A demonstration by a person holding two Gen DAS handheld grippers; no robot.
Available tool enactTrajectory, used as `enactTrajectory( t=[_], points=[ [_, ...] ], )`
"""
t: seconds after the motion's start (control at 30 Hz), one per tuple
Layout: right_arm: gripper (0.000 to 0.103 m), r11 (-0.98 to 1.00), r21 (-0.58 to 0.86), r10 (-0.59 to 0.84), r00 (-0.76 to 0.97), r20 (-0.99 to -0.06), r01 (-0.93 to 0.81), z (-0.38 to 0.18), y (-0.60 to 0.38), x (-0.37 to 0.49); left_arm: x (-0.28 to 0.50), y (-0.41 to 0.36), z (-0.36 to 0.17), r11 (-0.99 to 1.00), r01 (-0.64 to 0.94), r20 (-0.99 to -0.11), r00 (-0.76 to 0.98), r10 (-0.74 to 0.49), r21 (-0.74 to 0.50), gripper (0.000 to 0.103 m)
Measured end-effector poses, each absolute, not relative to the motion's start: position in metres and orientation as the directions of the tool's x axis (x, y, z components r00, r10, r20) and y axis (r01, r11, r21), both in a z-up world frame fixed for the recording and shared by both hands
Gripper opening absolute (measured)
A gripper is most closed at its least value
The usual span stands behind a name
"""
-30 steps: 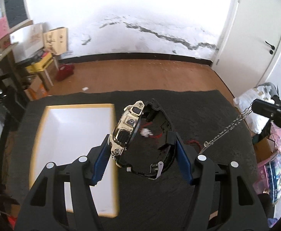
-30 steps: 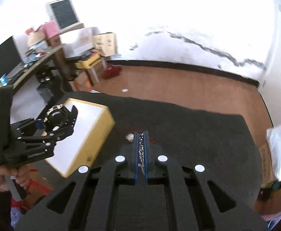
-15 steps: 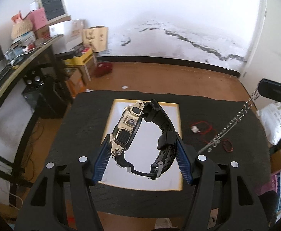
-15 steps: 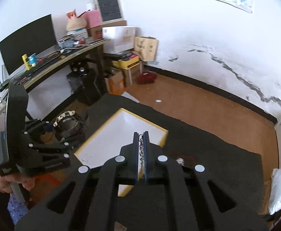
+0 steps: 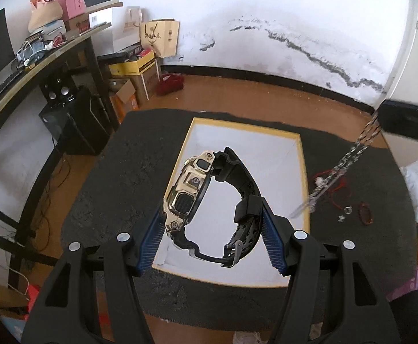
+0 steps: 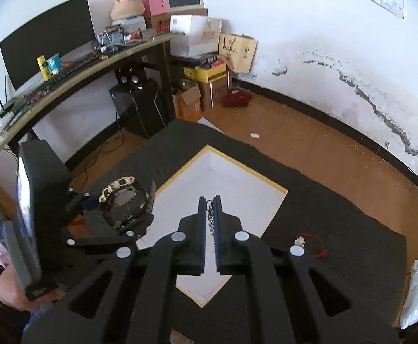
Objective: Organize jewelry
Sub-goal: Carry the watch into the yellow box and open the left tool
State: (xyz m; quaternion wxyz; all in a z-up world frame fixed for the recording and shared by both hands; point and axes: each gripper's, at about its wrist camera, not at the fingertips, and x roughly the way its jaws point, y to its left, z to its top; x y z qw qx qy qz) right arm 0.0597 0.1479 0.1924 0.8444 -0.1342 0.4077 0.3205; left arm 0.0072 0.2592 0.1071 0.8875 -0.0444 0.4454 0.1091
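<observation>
Both my tools have swung over the shallow white yellow-rimmed box [image 5: 292, 154], left tool [image 5: 213, 233] clamping the gold-cased black-strapped watch [image 5: 209, 200], right tool [image 6: 209, 223] pinching the silver chain [image 5: 341, 172], ready to drop.

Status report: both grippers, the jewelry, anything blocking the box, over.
Left gripper shut on watch, above white box. Right gripper shut on silver chain, dangling by box's edge. Box unobstructed; red cord, small pieces loose on mat.

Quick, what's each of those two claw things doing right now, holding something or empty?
Left gripper: closed on the gold and black watch.
Right gripper: shut on the silver chain, which dangles from it.
</observation>
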Motion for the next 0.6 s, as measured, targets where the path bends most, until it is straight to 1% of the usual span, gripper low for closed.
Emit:
enactTrajectory(
  t=[0.07, 0.17, 0.23, 0.6],
  points=[
    [0.005, 0.761, 0.032, 0.423, 0.458, -0.782, -0.648, 0.183, 0.149, 0.064, 0.015, 0.257, 0.091, 0.972, -0.233, -0.804, 0.571, 0.166, 0.035, 0.062],
    [0.005, 0.767, 0.031, 0.410, 0.452, -0.792, -0.641, 0.173, 0.148, 0.073, 0.026, 0.256, 0.064, 0.970, -0.241, -0.822, 0.551, 0.145, 0.009, 0.062],
    [0.005, 0.771, 0.031, 0.403, 0.450, -0.797, -0.636, 0.168, 0.146, 0.078, 0.032, 0.254, 0.049, 0.968, -0.250, -0.827, 0.540, 0.153, 0.016, 0.062],
    [0.005, 0.779, 0.027, 0.375, 0.431, -0.821, -0.626, 0.138, 0.151, 0.095, 0.055, 0.262, -0.003, 0.955, -0.296, -0.861, 0.479, 0.174, 0.029, 0.062]
  ],
)
